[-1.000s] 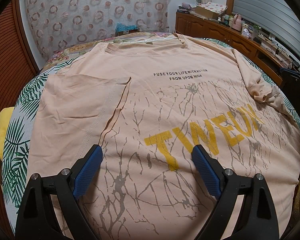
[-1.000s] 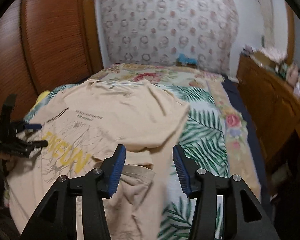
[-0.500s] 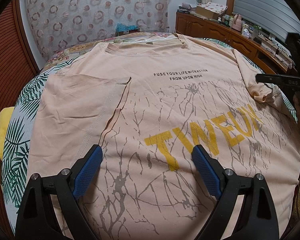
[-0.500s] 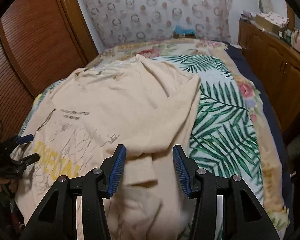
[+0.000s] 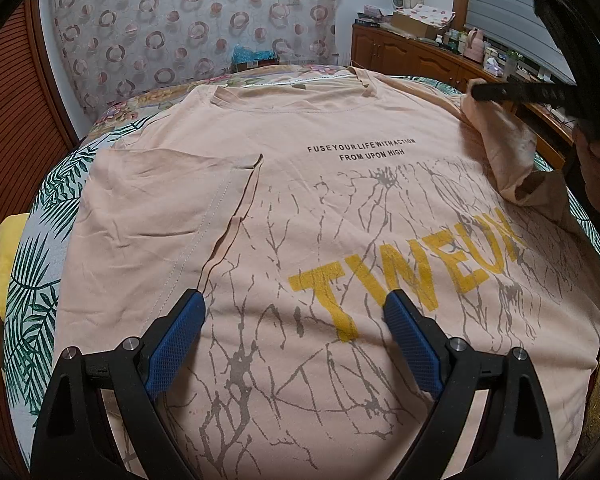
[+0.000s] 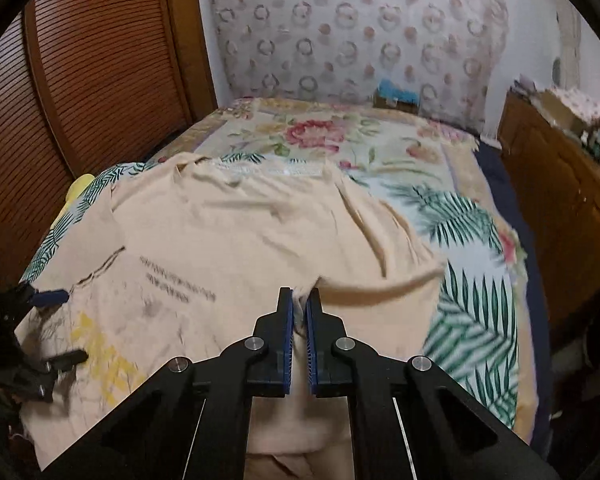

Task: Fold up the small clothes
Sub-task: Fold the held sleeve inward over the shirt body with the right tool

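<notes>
T-shirt (image 5: 340, 208): peach, yellow lettering, grey crack print
Bedspread (image 6: 460, 216): green fronds, pink flowers
Curtain (image 5: 188, 20): ring pattern

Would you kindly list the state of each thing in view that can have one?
T-shirt: spread print-up on the bed, one sleeve folded in.
Other sleeve: lifted, pinched.
Right gripper: jaws shut on that sleeve.
Left gripper: jaws open, over the shirt.

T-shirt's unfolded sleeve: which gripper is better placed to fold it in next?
Right. The right gripper is shut on the sleeve, lifting it; the left gripper hangs open over the T-shirt front.
</notes>
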Demonstrator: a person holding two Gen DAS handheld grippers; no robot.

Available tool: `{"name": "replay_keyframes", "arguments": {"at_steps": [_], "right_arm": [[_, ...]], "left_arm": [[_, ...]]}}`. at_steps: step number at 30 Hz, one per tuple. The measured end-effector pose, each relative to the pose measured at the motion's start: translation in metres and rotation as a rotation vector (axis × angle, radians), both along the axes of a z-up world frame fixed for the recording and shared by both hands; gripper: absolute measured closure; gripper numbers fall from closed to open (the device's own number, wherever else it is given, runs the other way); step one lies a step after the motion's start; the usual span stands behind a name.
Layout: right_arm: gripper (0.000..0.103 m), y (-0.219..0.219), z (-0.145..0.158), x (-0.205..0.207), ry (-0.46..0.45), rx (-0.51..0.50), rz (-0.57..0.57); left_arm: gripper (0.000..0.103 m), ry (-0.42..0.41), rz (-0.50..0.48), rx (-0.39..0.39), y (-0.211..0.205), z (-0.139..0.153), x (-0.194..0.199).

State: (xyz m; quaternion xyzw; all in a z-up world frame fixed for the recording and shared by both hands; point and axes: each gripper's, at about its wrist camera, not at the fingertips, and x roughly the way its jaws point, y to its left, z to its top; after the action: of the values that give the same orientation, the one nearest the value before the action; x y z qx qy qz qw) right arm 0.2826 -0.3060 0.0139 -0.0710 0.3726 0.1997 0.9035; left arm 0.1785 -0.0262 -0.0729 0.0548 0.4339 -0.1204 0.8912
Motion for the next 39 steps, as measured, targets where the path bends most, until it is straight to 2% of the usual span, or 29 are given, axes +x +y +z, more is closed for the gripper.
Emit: {"name": "replay_keyframes", "arguments": {"at_steps": [6, 7, 8, 10, 15, 17, 18, 25, 27, 29, 30, 31, 32, 35, 39], "right_arm": [[0.097, 0.024, 0.005, 0.008, -0.009, 0.052, 0.042], [0.094, 0.026, 0.006, 0.009, -0.011, 0.063, 0.049], [0.086, 0.025, 0.007, 0.009, -0.011, 0.078, 0.050], [0.082, 0.021, 0.007, 0.006, -0.015, 0.103, 0.045], [0.080, -0.004, -0.003, -0.012, -0.025, 0.047, 0.026], [0.060, -0.016, -0.010, -0.021, -0.015, 0.017, 0.005], [0.058, -0.021, -0.014, -0.024, -0.007, 0.010, -0.004], [0.057, -0.053, -0.048, -0.035, 0.083, 0.006, -0.065], [0.060, -0.055, -0.051, -0.030, 0.096, 0.026, -0.066], [0.075, -0.052, -0.048, -0.031, 0.099, 0.040, -0.045], [0.076, -0.049, -0.048, -0.031, 0.099, 0.039, -0.033], [0.083, -0.047, -0.049, -0.029, 0.098, 0.033, -0.026], [0.093, -0.044, -0.048, -0.029, 0.097, 0.023, -0.016], [0.099, -0.040, -0.046, -0.030, 0.090, 0.019, 0.015], [0.100, -0.022, -0.034, -0.036, 0.047, 0.047, 0.076]], "left_arm": [[0.011, 0.000, 0.000, 0.000, 0.000, 0.000, 0.000], [0.011, 0.000, 0.000, 0.000, 0.000, 0.000, 0.000], [0.011, 0.000, 0.000, 0.000, 0.000, 0.000, 0.000], [0.011, 0.000, 0.000, 0.000, 0.000, 0.000, 0.000], [0.011, 0.000, 0.000, 0.000, 0.000, 0.000, 0.000], [0.011, 0.000, 0.000, 0.000, 0.000, 0.000, 0.000], [0.011, 0.000, 0.000, 0.000, 0.000, 0.000, 0.000], [0.011, 0.000, 0.000, 0.000, 0.000, 0.000, 0.000], [0.011, 0.000, 0.000, -0.001, 0.000, 0.000, 0.000], [0.011, 0.000, 0.000, 0.000, 0.000, 0.000, 0.000], [0.011, 0.000, 0.000, 0.000, 0.000, 0.000, 0.000], [0.011, 0.000, 0.000, 0.000, 0.000, 0.000, 0.000], [0.011, 0.000, 0.000, 0.000, 0.000, 0.000, 0.000], [0.011, 0.000, 0.000, -0.001, 0.000, 0.000, 0.000], [0.011, 0.000, 0.000, -0.001, 0.000, 0.000, 0.000]]}}
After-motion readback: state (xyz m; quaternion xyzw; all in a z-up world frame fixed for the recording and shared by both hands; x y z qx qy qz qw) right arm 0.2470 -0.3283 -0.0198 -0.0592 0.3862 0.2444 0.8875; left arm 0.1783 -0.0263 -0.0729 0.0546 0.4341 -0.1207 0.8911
